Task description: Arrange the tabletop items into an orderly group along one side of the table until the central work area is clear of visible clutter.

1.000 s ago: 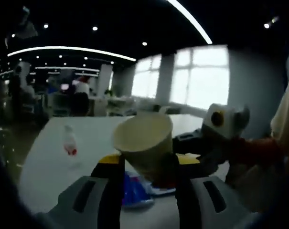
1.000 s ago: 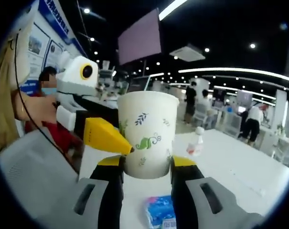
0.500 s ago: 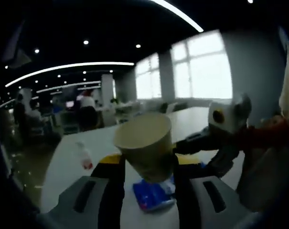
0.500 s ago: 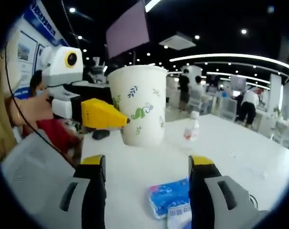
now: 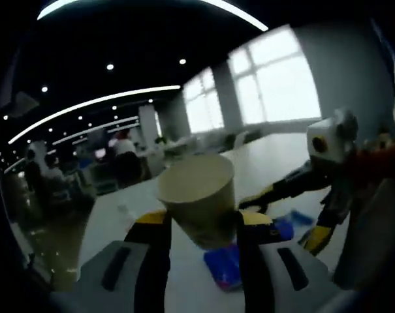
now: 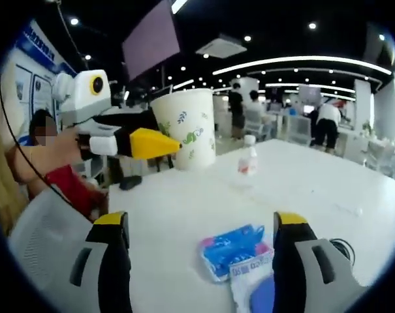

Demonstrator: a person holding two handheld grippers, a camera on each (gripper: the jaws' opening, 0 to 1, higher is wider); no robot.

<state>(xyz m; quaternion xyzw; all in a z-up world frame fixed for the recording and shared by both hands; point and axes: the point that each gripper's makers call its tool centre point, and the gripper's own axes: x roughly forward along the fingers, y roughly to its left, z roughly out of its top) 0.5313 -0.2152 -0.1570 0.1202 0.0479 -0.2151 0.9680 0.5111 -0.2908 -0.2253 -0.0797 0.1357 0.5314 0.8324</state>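
Office lights and bright windows stood behind a long white table, with people in the distance in both views. Seen from the left gripper view, the left gripper was clenched on a paper cup, its yellow-tipped jaws pressing the cup's sides and holding it above the table with the open mouth tilted toward the camera. Under the cup lay a blue tissue pack, and the right gripper reached in from the right with its jaws spread apart. From the right gripper view, the right gripper stood released, jaws wide and grasping nothing, above the white table. Between and just beyond those jaws lay the blue tissue pack, touching a second wrapped packet nearer the camera. Farther off, the left gripper held the paper cup, white with a green leaf print, upright at the table's left side, and a small plastic bottle stood near it to the right.
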